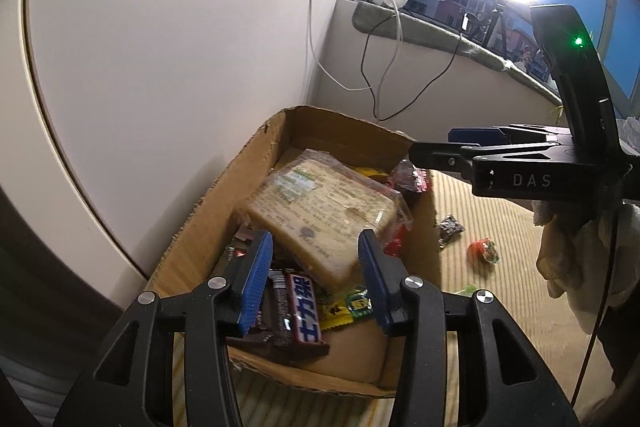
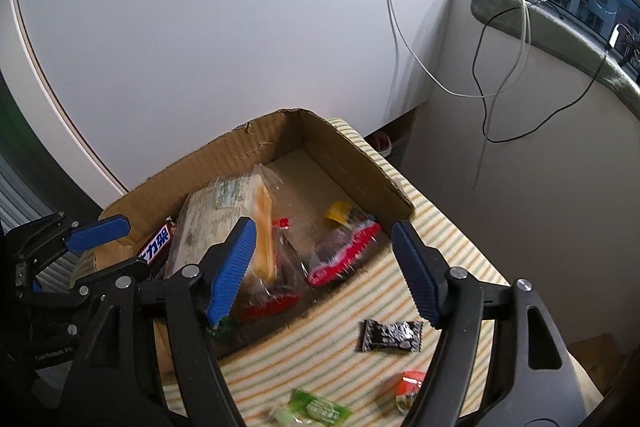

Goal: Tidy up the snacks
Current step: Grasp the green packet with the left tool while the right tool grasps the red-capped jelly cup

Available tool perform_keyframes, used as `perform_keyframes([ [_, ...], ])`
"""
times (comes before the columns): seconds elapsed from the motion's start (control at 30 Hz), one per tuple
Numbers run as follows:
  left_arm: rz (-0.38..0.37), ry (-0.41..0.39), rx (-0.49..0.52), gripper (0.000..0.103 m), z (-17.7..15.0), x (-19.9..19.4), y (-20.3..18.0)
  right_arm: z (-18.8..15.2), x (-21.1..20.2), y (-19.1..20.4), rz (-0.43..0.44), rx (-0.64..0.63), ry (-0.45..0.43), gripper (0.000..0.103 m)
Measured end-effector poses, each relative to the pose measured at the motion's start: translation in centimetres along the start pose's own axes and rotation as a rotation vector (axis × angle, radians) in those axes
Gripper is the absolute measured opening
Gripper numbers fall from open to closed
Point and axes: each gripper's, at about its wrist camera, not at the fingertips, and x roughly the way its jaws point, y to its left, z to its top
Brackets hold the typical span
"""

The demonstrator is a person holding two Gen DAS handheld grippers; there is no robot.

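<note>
Most snacks, like the big clear-wrapped biscuit pack (image 1: pixel 320 211), already lie in our brown cardboard box (image 2: pixel 352 159). Three small wrapped ones, including a black candy (image 2: pixel 392 335), wait on the striped mat (image 2: pixel 332 355). Our left gripper (image 1: pixel 314 277) and right gripper (image 2: pixel 324 271) are open and empty.

My left wrist camera looks down close into the cardboard box (image 1: pixel 224 195). My right one views that box (image 2: pixel 352 155) from its other side.
</note>
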Motion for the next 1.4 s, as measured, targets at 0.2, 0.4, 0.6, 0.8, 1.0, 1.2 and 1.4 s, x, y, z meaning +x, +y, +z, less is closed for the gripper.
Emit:
perform_keyframes([
  [0.2, -0.032, -0.003, 0.021, 0.044, -0.5, -0.6, -1.9, -1.5, -1.4, -1.5, -0.014, 0.008, 0.003, 0.073],
  [0.4, -0.078, 0.001, 0.057, 0.044, -1.1, -1.1, -4.4, -3.5, -2.7, -4.0, -0.021, 0.040, 0.015, 0.073],
  [0.6, -0.125, 0.017, 0.102, 0.044, -2.1, -1.5, -7.2, -5.6, -3.5, -5.7, -0.033, 0.061, 0.033, 0.073],
  [0.8, -0.174, 0.049, 0.146, 0.044, -3.6, -1.4, -9.9, -7.8, -3.7, -7.3, -0.043, 0.080, 0.050, 0.073],
  [1.0, -0.187, 0.086, 0.178, 0.044, -5.0, -0.5, -12.0, -9.7, -3.2, -8.4, -0.036, 0.093, 0.073, 0.073],
  [1.2, -0.185, 0.119, 0.190, 0.043, -6.0, 0.8, -13.1, -11.0, -2.8, -8.8, -0.011, 0.089, 0.086, 0.073],
  [1.4, -0.172, 0.148, 0.211, 0.041, -6.5, 2.3, -13.9, -11.8, -2.2, -8.8, 0.018, 0.085, 0.096, 0.073],
])
